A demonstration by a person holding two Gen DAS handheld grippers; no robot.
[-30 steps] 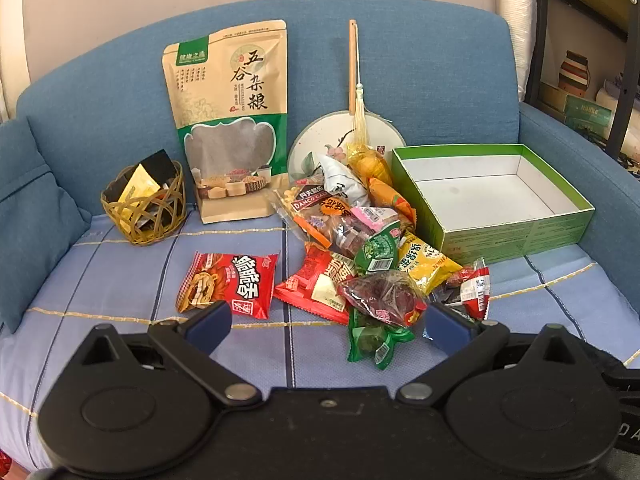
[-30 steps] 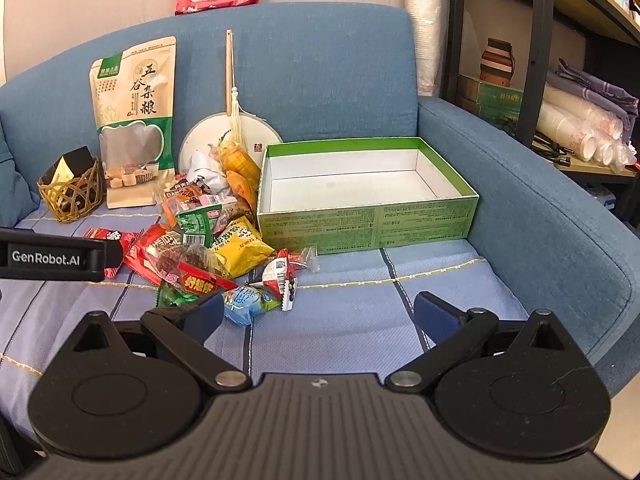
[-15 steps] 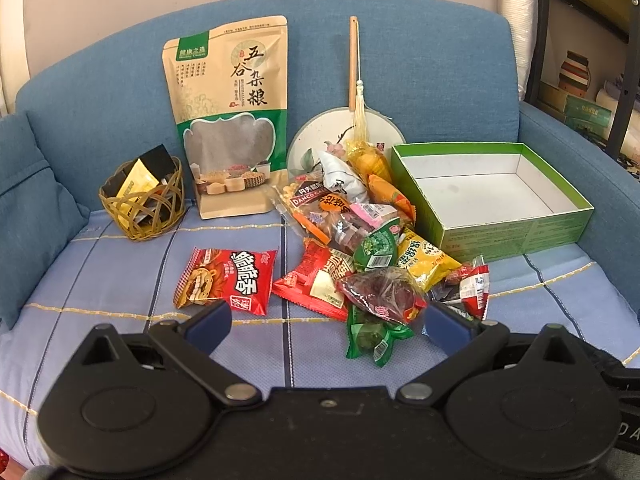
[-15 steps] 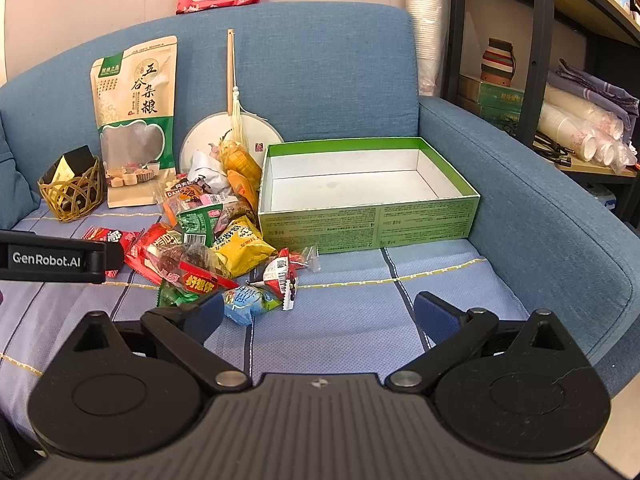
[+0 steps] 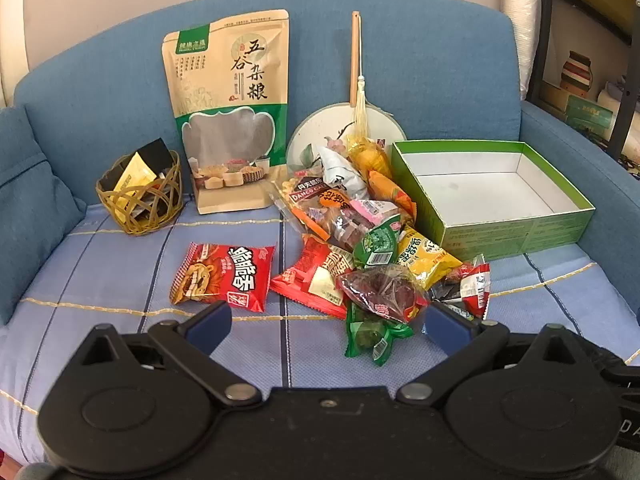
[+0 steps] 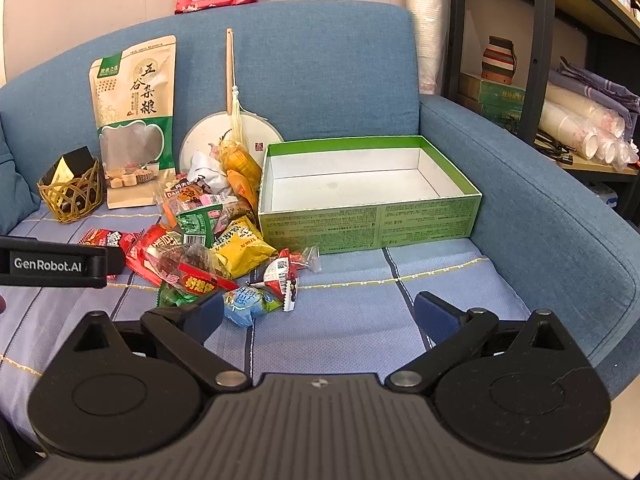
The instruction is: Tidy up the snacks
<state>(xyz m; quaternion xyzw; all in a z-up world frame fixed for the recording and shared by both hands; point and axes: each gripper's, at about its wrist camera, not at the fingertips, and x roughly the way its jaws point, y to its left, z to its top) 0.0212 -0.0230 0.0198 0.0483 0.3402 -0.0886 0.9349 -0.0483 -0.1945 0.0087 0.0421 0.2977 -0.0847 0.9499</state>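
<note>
Both the left gripper and right gripper hover spread and empty, barely shifted since a second ago, so the snack pile remains mid-cushion beside the empty green box.

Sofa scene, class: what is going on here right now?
A person holds two grippers over a sofa seat. The left gripper and right gripper both have open jaws and hold nothing. A pile of snack packets lies beside an empty green box. Nothing has been sorted yet.
</note>
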